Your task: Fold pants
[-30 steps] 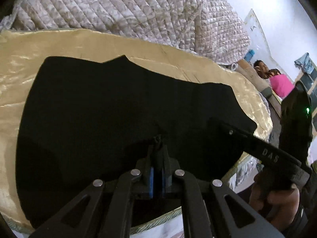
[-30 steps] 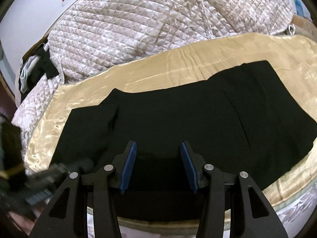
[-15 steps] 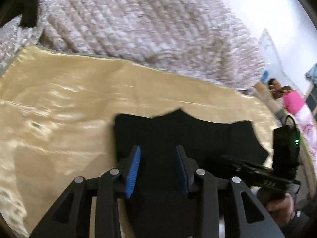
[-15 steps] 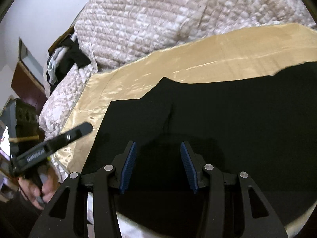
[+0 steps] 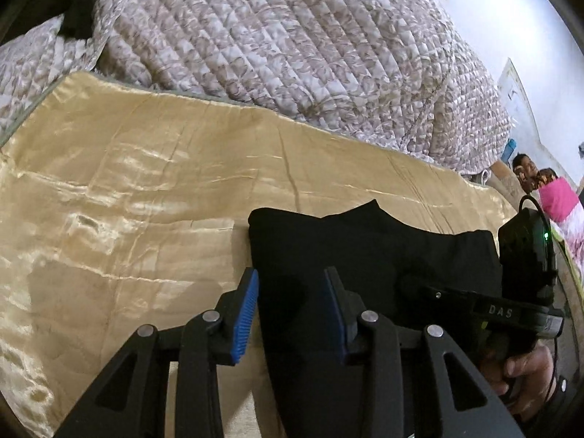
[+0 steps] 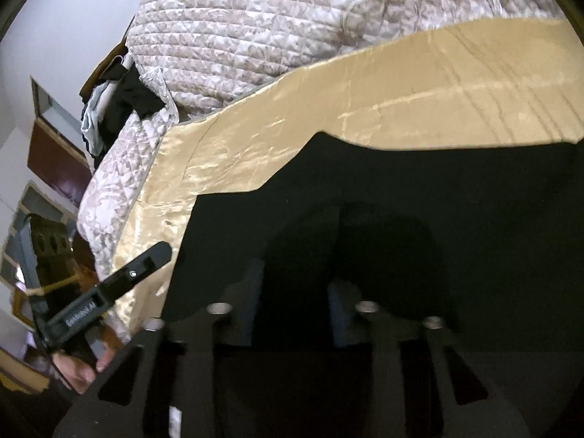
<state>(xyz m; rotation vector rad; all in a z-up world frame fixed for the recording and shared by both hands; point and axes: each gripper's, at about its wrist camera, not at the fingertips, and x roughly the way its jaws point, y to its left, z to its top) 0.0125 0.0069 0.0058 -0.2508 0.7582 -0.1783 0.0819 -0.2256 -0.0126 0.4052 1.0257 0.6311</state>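
The black pants point(image 5: 368, 252) lie folded flat on a gold satin sheet point(image 5: 146, 189). In the left wrist view my left gripper point(image 5: 292, 303) is open and empty, above the pants' left edge. The right gripper's body point(image 5: 525, 277) shows at the right, over the pants. In the right wrist view my right gripper point(image 6: 294, 292) is open and empty, low over the middle of the pants point(image 6: 419, 219). The left gripper point(image 6: 120, 284) shows at the left, by the sheet's point(image 6: 365, 109) edge.
A quilted grey-white blanket point(image 5: 273, 36) is piled behind the sheet. Dark clothes point(image 6: 120, 106) lie on the quilt at the far left. Two people point(image 5: 544, 189) sit at the far right. Wooden furniture point(image 6: 54, 153) stands at the left.
My left gripper was shut on the pants a second ago; it has opened, let go and drawn back left. The right gripper has dropped closer to the cloth.
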